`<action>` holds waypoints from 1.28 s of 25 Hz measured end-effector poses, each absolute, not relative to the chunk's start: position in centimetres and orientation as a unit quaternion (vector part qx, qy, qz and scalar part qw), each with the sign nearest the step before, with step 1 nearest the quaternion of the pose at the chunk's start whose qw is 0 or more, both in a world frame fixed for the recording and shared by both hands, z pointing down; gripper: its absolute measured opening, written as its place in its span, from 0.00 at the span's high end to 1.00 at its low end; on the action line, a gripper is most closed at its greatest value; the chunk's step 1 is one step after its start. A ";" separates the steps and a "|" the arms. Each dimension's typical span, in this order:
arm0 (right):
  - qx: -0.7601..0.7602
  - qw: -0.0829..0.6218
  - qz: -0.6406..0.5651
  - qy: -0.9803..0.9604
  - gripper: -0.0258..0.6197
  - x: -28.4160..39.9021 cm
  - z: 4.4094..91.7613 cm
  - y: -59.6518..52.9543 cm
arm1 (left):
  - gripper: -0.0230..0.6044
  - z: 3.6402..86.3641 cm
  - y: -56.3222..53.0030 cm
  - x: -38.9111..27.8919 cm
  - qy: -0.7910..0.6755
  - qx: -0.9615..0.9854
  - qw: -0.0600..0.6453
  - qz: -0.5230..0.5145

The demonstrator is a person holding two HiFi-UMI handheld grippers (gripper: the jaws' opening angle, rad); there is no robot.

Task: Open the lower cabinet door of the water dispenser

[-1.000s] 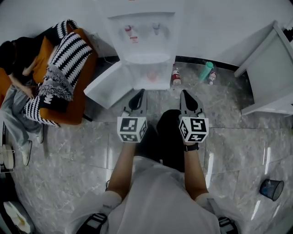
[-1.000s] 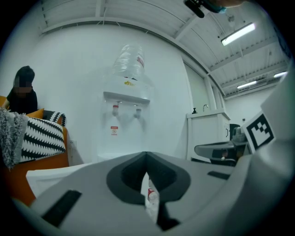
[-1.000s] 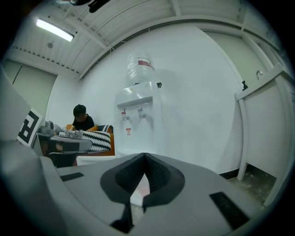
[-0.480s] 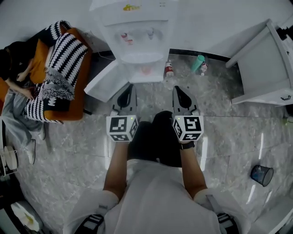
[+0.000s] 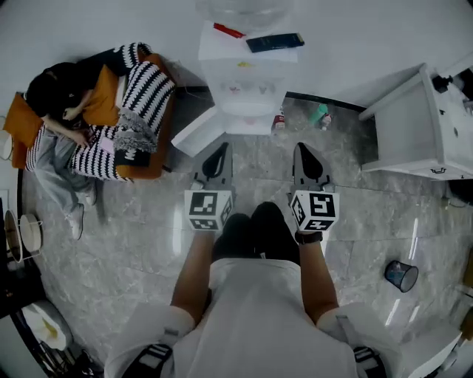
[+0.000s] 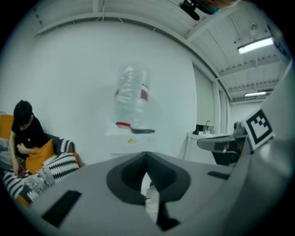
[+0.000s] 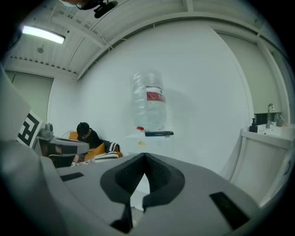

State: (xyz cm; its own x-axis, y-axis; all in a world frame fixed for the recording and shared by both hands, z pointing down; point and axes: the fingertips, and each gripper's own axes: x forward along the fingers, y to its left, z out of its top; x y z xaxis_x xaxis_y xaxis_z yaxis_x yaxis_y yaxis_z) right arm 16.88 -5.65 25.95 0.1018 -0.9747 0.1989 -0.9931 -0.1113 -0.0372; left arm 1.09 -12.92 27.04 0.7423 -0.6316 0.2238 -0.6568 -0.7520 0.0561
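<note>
The white water dispenser (image 5: 247, 81) stands against the far wall, a clear bottle (image 5: 240, 11) on top. Its lower cabinet door (image 5: 205, 131) stands open, swung out to the left. Both grippers hang side by side in front of it, well short of it and touching nothing. My left gripper (image 5: 223, 148) is shut and empty, and so is my right gripper (image 5: 300, 148). In the left gripper view the left gripper (image 6: 146, 156) points at the dispenser (image 6: 131, 138). The right gripper (image 7: 145, 157) in its own view faces the bottle (image 7: 150, 99).
A person (image 5: 63, 103) sits on an orange sofa (image 5: 148, 159) with striped cushions at the left. A white cabinet (image 5: 410, 129) stands at the right. Two bottles (image 5: 319, 114) stand on the floor beside the dispenser. A dark bin (image 5: 401, 275) sits at the right.
Both grippers and the head view have risen. The dispenser now looks smaller and its top and bottle have come into sight. The cabinet door stays open.
</note>
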 end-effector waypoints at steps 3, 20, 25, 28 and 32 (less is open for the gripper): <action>0.738 0.054 0.090 -0.667 0.94 15.6 19.4 -4.9 | 0.96 20.9 -12.0 -0.5 -0.350 0.929 0.074 0.098; 0.726 0.028 0.039 -0.686 0.94 10.5 1.8 0.7 | 0.96 3.2 -7.0 -2.5 -0.342 0.938 0.039 0.038; 0.716 0.018 0.030 -0.697 0.94 10.6 0.3 1.0 | 0.96 1.3 -6.1 -1.6 -0.352 0.935 0.030 0.031; 0.713 0.018 0.019 -0.701 0.94 11.3 -0.7 1.0 | 0.96 0.5 -5.5 -1.0 -0.359 0.933 0.027 0.027; 0.710 0.011 0.019 -0.704 0.94 12.7 -1.3 1.5 | 0.96 0.0 -4.7 0.2 -0.363 0.931 0.023 0.027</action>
State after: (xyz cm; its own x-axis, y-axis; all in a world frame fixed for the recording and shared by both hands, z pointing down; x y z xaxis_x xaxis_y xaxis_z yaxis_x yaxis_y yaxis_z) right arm 12.66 1.50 -1.34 0.0084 -0.9991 0.0427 -0.9999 -0.0089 -0.0102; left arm 0.22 -4.73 -0.04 0.7356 -0.6740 0.0675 -0.6765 -0.7361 0.0220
